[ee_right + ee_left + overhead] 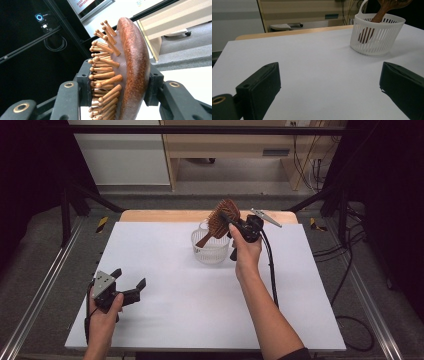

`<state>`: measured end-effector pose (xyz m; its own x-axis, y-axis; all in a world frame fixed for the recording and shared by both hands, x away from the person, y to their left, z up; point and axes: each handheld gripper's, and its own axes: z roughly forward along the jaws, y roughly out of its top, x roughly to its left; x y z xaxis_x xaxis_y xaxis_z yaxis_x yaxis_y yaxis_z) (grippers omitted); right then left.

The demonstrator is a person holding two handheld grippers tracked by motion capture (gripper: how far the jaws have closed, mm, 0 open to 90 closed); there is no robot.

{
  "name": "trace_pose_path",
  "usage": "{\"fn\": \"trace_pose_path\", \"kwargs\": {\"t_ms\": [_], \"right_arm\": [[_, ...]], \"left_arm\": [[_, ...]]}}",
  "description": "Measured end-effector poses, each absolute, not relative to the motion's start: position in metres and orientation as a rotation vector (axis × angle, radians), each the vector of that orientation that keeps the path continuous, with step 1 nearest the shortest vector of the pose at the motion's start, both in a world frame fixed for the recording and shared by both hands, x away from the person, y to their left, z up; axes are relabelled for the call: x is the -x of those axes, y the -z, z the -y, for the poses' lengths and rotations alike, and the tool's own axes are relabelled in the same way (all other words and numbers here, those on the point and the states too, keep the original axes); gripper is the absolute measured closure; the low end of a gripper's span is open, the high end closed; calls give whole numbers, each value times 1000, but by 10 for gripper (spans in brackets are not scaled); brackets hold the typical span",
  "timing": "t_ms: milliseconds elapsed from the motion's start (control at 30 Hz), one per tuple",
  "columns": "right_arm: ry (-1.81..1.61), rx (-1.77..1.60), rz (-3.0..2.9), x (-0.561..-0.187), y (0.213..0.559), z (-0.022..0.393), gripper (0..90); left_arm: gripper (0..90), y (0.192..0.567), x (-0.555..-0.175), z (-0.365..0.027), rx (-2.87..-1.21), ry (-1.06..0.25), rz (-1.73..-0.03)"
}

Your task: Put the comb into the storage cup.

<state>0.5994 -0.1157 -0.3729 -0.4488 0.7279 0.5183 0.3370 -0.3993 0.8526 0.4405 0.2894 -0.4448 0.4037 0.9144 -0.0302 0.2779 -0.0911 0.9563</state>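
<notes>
- The right gripper [231,220], a black two-jaw tool held in the person's right hand [246,251], is clamped on the head of a reddish-brown wooden paddle hairbrush with round-tipped wooden pins [223,218]; in the right gripper view one jaw presses on the pin side and the other on the smooth rounded back [135,67], so the brush head sits squarely between them
- The hairbrush stands tilted above the far middle of the table; its head is up in the gripper while its handle slants down and to the left into a white slatted plastic basket with a loop handle [210,251]; in the left gripper view the handle's dark tip shows through the basket's slats [365,35] (whether it touches the basket's floor cannot be told)
- The basket stands upright on the white table sheet [200,295], just left of the right hand and near the far wooden edge of the table [165,215]
- A black cable [272,270] trails from the right gripper down along the forearm
- The left gripper [131,287], held in the left hand [102,312] at the near left part of the sheet, has its jaws spread wide with only bare sheet between them; it is well apart from the basket and points towards it
</notes>
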Motion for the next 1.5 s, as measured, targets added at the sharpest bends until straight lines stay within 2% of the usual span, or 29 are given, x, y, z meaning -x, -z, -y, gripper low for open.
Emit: {"fn": "trace_pose_path", "kwargs": {"t_ms": [1500], "right_arm": [[-1932,-1504,-1503,-602,392,119,521]], "left_arm": [[36,446,-441,-288,-1623,-749,-1072]]}}
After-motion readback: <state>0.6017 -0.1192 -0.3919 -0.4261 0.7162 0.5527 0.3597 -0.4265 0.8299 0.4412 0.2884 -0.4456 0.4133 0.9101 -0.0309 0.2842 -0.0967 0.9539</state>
